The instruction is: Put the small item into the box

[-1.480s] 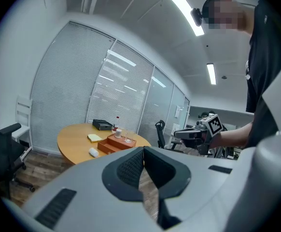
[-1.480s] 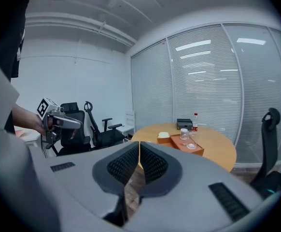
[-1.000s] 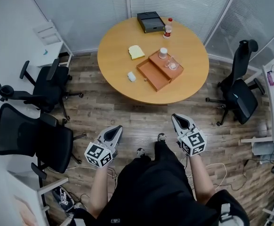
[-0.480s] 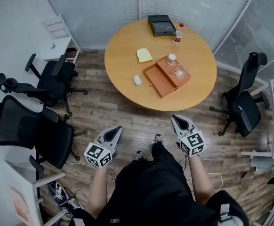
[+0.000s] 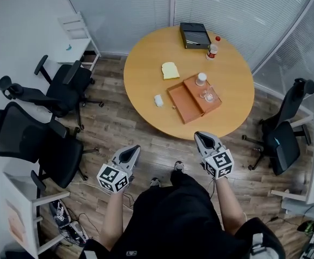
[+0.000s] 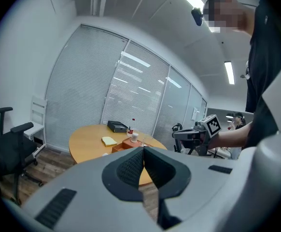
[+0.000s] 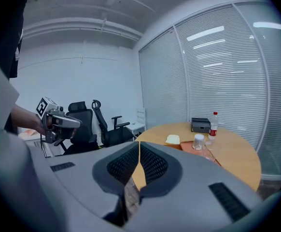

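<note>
An open orange box (image 5: pixel 185 102) lies on the round wooden table (image 5: pixel 146 72), with a clear glass (image 5: pixel 209 95) inside it. Left of the box rests a small white item (image 5: pixel 158 100). I hold both grippers over the wooden floor, well short of the table. My left gripper (image 5: pixel 134 148) is shut and holds nothing, and my right gripper (image 5: pixel 200 136) is likewise shut and holds nothing. The left gripper view has shut jaws in front of the table (image 6: pixel 90 138) and the box (image 6: pixel 129 144). In the right gripper view the box (image 7: pixel 201 149) shows past the shut jaws.
On the table also stand a yellow pad (image 5: pixel 170 70), a white cup (image 5: pixel 201 79), a red-capped bottle (image 5: pixel 212 49) and a black case (image 5: pixel 195 35). Black office chairs (image 5: pixel 65 88) stand at the left, another chair (image 5: pixel 284 136) at the right. A white shelf (image 5: pixel 80 39) is by the wall.
The whole scene has slid left to right and the table sits nearer in the head view: I have moved across the floor toward it. Both grippers remain shut.
</note>
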Motion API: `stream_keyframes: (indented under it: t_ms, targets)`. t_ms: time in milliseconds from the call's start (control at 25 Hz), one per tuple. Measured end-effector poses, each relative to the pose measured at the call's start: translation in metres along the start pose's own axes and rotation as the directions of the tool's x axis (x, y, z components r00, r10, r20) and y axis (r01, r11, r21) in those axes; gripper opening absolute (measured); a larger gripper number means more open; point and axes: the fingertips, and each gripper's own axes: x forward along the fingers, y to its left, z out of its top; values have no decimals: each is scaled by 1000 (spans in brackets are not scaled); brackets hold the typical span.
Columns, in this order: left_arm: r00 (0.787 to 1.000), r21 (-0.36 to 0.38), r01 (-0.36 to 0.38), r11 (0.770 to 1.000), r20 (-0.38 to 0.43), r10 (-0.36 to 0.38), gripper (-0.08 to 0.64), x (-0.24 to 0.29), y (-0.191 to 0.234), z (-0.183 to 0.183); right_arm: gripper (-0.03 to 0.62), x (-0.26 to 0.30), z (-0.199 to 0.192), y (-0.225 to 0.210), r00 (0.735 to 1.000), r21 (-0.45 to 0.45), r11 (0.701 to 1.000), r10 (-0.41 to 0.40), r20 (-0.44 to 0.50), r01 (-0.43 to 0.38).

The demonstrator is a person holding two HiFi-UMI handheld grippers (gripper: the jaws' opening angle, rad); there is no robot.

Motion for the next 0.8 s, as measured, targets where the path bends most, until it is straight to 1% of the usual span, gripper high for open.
stream_keyframes:
  t_ms: [440, 680, 800]
  targets:
    - [993, -15, -118, 993, 21, 118, 8, 43, -8, 14, 8, 27, -1, -54, 992, -15, 992, 124, -22, -124]
    - [983, -31, -178, 984, 34, 179, 8, 57, -13, 17, 8, 40, -4, -69, 981, -18, 981, 191, -30, -191]
    - [982, -36, -184, 982, 30, 185, 8, 65, -14, 15, 8, 42, -5, -73, 977, -16, 978, 210, -30, -210]
